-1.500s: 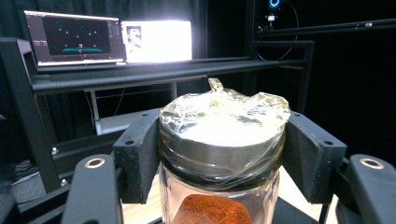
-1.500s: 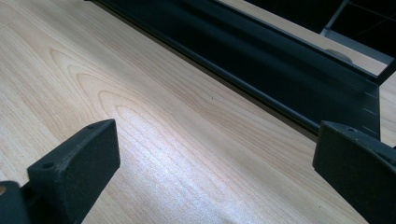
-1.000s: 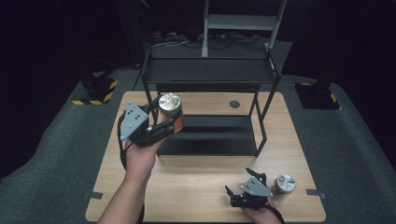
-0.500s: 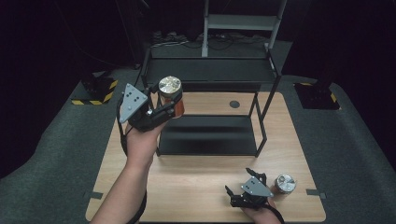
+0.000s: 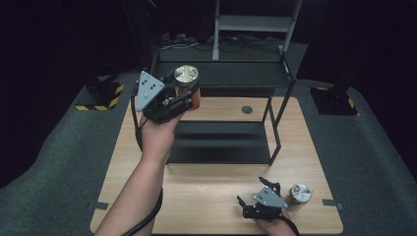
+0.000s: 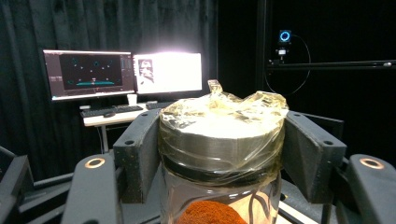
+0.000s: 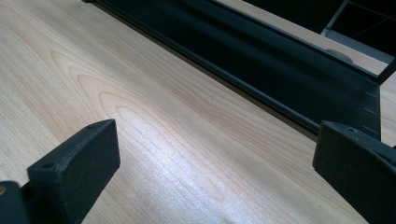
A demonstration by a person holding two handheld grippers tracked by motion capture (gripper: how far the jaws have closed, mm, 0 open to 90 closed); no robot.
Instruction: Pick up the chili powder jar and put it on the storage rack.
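My left gripper (image 5: 189, 96) is shut on a glass jar (image 5: 187, 86) with a silver lid and orange-red powder inside, held up in the air at the left front corner of the black shelf rack (image 5: 221, 73). In the left gripper view both pads clamp the jar (image 6: 222, 154) just under its lid, which is wrapped in clear film. My right gripper (image 5: 246, 204) rests low at the table's near edge, open, its jaws (image 7: 215, 177) wide apart over bare wood. A second silver-lidded jar (image 5: 299, 193) stands on the table just right of it, apart from the jaws.
The wooden table (image 5: 206, 191) carries the black two-level rack, whose lower tray (image 5: 221, 142) lies on the tabletop. A round grommet (image 5: 247, 109) sits in the table behind the rack. Monitors (image 6: 121, 74) glow in the background of the left gripper view.
My left gripper has lifted the jar and carried it farther from me, toward the rack's top level. The right gripper has stayed put.
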